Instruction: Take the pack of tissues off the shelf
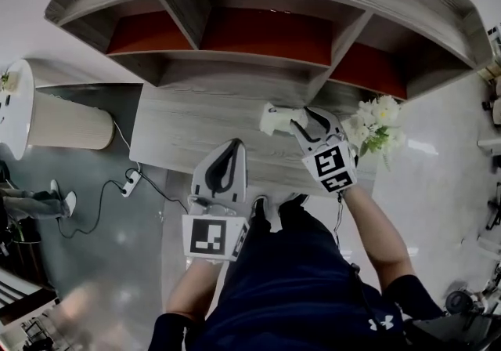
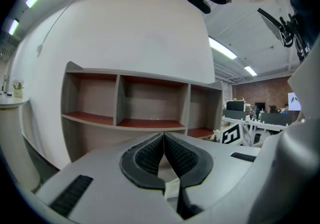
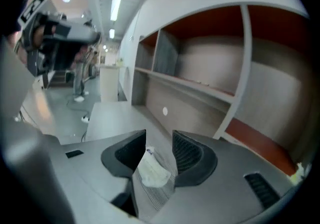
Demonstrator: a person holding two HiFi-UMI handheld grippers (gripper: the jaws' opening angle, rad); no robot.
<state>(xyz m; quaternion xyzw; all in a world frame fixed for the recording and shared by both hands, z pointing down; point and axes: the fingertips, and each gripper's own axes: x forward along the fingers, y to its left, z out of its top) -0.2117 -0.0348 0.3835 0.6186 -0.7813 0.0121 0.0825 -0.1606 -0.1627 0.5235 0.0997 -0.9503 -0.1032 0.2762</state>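
Observation:
The white pack of tissues [image 1: 275, 118] sits between the jaws of my right gripper [image 1: 300, 124], just above the grey wooden desk [image 1: 180, 134] in front of the shelf [image 1: 258, 36]. In the right gripper view the pack [image 3: 152, 170] fills the gap between the pads, and my right gripper [image 3: 159, 138] is shut on it. My left gripper [image 1: 236, 146] hovers at the desk's near edge, pointing at the shelf. Its jaws [image 2: 164, 135] are shut with nothing in them. The shelf's compartments [image 2: 150, 103] are bare.
White flowers [image 1: 377, 126] stand on the desk just right of my right gripper. A pale cylindrical stand [image 1: 70, 121] is left of the desk, with a power strip [image 1: 130, 182] and cable on the floor. The person's shoes [image 1: 270, 204] are at the desk's front.

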